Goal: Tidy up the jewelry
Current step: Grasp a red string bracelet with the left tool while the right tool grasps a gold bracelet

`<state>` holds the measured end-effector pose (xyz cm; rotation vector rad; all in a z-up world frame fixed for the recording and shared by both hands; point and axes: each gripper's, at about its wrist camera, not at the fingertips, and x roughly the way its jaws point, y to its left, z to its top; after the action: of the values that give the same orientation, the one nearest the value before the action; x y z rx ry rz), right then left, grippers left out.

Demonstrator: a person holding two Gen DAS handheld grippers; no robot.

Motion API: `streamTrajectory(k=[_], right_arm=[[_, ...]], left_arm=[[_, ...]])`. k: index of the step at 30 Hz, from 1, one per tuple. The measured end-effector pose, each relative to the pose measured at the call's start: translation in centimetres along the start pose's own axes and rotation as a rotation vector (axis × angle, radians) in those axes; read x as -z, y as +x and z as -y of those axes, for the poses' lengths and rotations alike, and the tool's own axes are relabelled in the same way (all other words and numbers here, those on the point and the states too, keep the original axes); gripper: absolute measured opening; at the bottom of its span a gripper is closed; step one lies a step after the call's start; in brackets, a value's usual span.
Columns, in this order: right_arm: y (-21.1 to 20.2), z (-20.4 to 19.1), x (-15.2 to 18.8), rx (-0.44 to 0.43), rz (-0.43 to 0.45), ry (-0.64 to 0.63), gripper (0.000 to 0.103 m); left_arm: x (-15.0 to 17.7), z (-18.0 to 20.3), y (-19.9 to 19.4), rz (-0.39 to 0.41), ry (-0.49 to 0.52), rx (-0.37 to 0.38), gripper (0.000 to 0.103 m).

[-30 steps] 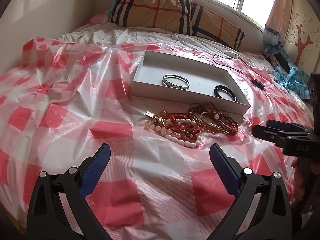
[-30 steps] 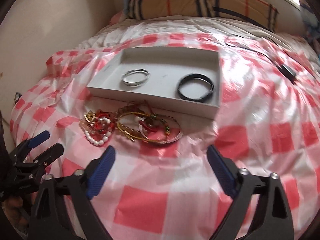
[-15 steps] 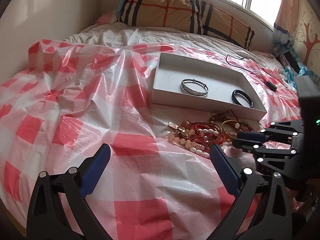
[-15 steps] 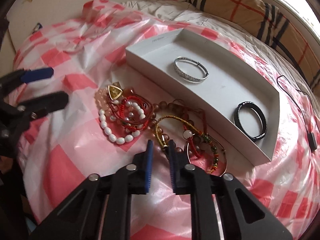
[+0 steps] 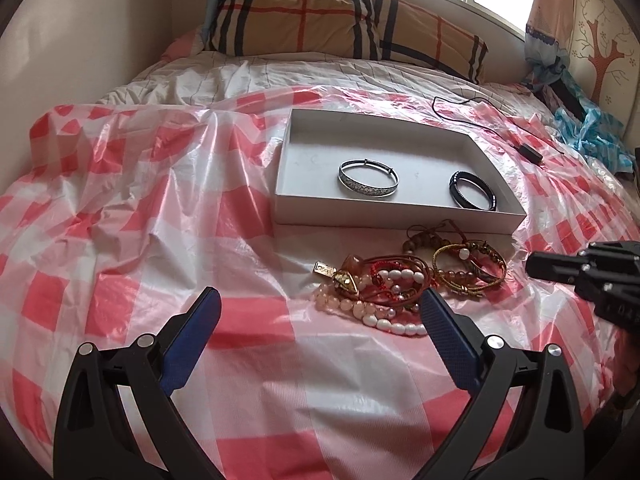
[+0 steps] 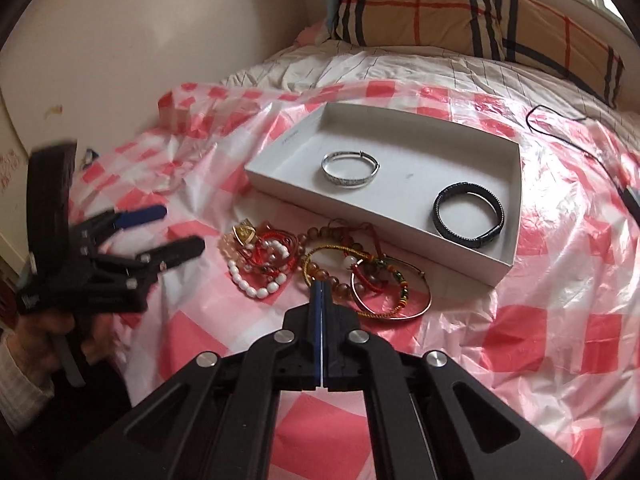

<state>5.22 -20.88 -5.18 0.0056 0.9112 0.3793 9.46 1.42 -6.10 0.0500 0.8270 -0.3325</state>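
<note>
The right gripper (image 6: 321, 286) is closed at the bracelets (image 6: 328, 268) (perhaps pinching a cord); the left gripper (image 5: 320, 312), at nine o'clock, gapes empty.

**Left wrist view: your hand-held gripper wide open over the bed, short of the jewelry**

Your left hand-held gripper (image 5: 316, 312) hangs over the red-and-white checked plastic sheet (image 5: 120, 208), blue pads spread wide, nothing between them. Its right pad sits just beside the white bead bracelet (image 5: 390, 322) at the near edge of the bracelet pile (image 5: 412, 280). Beyond the pile, a shallow white box (image 5: 396, 214); inside, a silver bangle (image 5: 368, 179) left of centre and a black bracelet (image 5: 473, 190) toward the right, well apart. Your right hand-held gripper (image 5: 536, 266) enters from the right edge, near the pile. A plaid pillow (image 5: 340, 28) lies at the head of the bed; a black cable (image 5: 484, 120) lies right of the box.
</note>
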Motion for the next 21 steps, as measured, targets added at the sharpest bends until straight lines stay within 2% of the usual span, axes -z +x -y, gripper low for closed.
streamTrajectory(k=[3, 5, 7, 8, 10, 11, 12, 13, 14, 15, 18, 21], right_arm=[[1.6, -0.5, 0.0, 0.003, -0.051, -0.056, 0.001], [2.4, -0.8, -0.1, 0.001, -0.065, -0.076, 0.001], [2.7, -1.1, -0.1, 0.0, -0.071, -0.099, 0.001], [2.8, -1.1, 0.0, -0.002, -0.073, -0.107, 0.001], [3.0, -1.2, 0.1, 0.008, -0.082, -0.124, 0.001], [3.1, -1.1, 0.2, 0.012, -0.087, -0.131, 0.001], [3.2, -1.1, 0.2, 0.011, -0.095, -0.138, 0.01], [3.2, -1.0, 0.3, 0.013, -0.098, -0.142, 0.046], [2.9, -1.0, 0.4, 0.027, -0.077, -0.145, 0.059], [2.6, -1.1, 0.4, 0.031, -0.048, -0.151, 0.062], [2.0, -1.1, 0.2, 0.016, -0.024, -0.162, 0.062], [2.1, -1.4, -0.1, 0.007, -0.025, -0.173, 0.058]], left_arm=[[-0.9, 0.3, 1.7, -0.023, 0.012, 0.008, 0.095], [-1.5, 0.7, 3.2, -0.046, 0.027, 0.018, 0.087], [-1.9, 1.0, 4.6, -0.073, 0.036, 0.038, 0.064], [-2.0, 1.2, 5.5, -0.1, 0.039, 0.047, 0.058], [-1.8, 1.4, 6.6, -0.134, 0.046, 0.061, 0.032], [-1.7, 1.4, 6.7, -0.141, 0.043, 0.075, 0.026], [-1.6, 1.5, 6.6, -0.145, 0.042, 0.094, 0.014], [-1.5, 1.5, 6.3, -0.146, 0.043, 0.098, 0.012], [-1.4, 1.4, 5.9, -0.144, 0.041, 0.108, 0.012], [-1.4, 1.2, 5.5, -0.143, 0.031, 0.124, 0.012], [-1.5, 0.0, 3.7, -0.112, -0.029, 0.19, 0.012], [-1.9, -1.1, 1.3, -0.045, -0.088, 0.257, 0.012]])
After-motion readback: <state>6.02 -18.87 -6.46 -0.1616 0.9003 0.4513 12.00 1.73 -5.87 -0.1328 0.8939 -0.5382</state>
